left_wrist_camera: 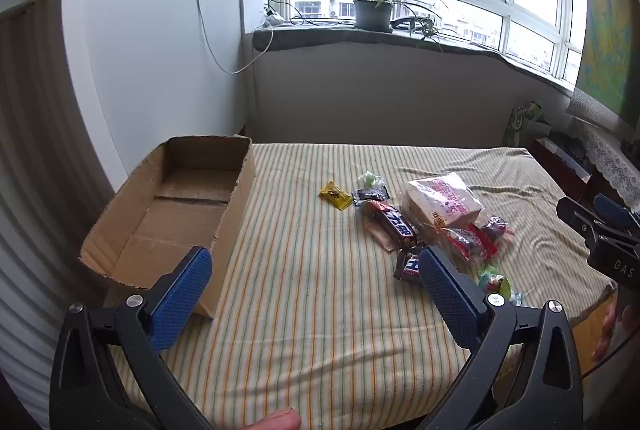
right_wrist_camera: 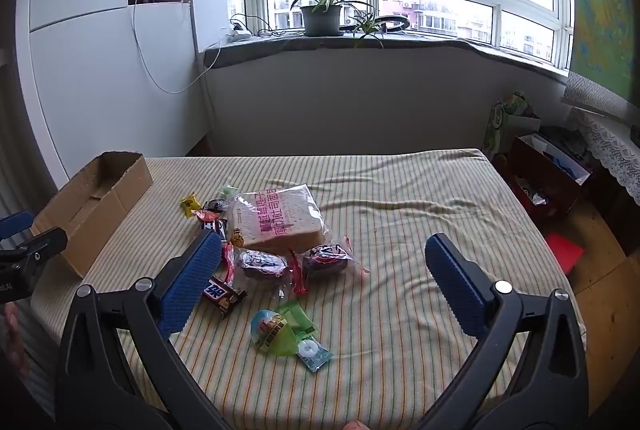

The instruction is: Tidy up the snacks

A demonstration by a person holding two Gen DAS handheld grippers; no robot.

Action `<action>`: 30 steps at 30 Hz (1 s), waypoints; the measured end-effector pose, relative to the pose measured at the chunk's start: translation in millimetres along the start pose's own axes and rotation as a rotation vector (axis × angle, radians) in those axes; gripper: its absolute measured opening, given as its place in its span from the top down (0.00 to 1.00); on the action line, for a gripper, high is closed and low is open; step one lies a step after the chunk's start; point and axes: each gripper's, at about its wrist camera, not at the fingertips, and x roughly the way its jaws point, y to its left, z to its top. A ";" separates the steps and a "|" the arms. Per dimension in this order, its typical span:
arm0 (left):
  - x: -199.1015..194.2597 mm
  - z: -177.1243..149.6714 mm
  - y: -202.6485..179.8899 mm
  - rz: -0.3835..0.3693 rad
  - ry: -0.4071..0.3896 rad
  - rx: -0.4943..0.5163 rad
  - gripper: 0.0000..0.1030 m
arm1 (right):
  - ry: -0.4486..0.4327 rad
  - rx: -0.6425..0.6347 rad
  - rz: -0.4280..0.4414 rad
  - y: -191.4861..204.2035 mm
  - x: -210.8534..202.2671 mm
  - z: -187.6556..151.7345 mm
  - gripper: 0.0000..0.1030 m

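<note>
Snacks: loose heap at mid-table on the striped cloth (right_wrist_camera: 400, 214).
- Bread bag (right_wrist_camera: 276, 218): largest item, at the far side of the heap, overlapping smaller wrappers.
- Two dark pastries in clear film (right_wrist_camera: 264, 262), touching the near edge of the bread bag.
- Chocolate bar (right_wrist_camera: 224, 296), partly hidden behind a right finger.
- Green egg-shaped toy pack (right_wrist_camera: 276, 332) and mint sachet (right_wrist_camera: 314, 350), nearest, touching each other.
- Yellow candy (left_wrist_camera: 336, 195), slightly apart on the box side.

Cardboard box (left_wrist_camera: 172, 214): empty, open-topped, at the left table edge, well apart from the heap; near wall torn and ragged.

Left gripper (left_wrist_camera: 316, 294): fully spread, nothing held, above bare cloth between box and heap. Right gripper (right_wrist_camera: 324, 282): fully spread, nothing held, over the near side of the heap.

Probable hazards:
- Two items pinched at once; cause: overlapping wrappers.
- Slip from the pads; cause: slick, air-filled film.
- Bread crushed; cause: soft contents under a firm squeeze.
- Cloth pinched and dragged, heap scattered; cause: loose, wrinkled fabric under flat sachets.
- Egg pack rolling toward the near table edge; cause: rounded shell, off-centre contact.
- Box shoved or snagged; cause: light weight, ragged rim.
- Grippers colliding; cause: both working one small heap.
</note>
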 end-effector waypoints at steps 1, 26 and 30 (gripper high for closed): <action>-0.5 -0.1 0.5 -0.001 -0.001 0.000 0.00 | 0.002 -0.002 0.000 -0.1 -0.1 0.3 0.00; -2.4 0.4 1.3 -0.003 -0.005 0.002 0.00 | -0.004 0.000 0.001 0.7 -0.3 -0.7 0.00; -2.4 0.5 1.9 -0.004 -0.005 0.001 0.00 | -0.004 0.000 0.002 1.4 -0.5 -0.4 0.00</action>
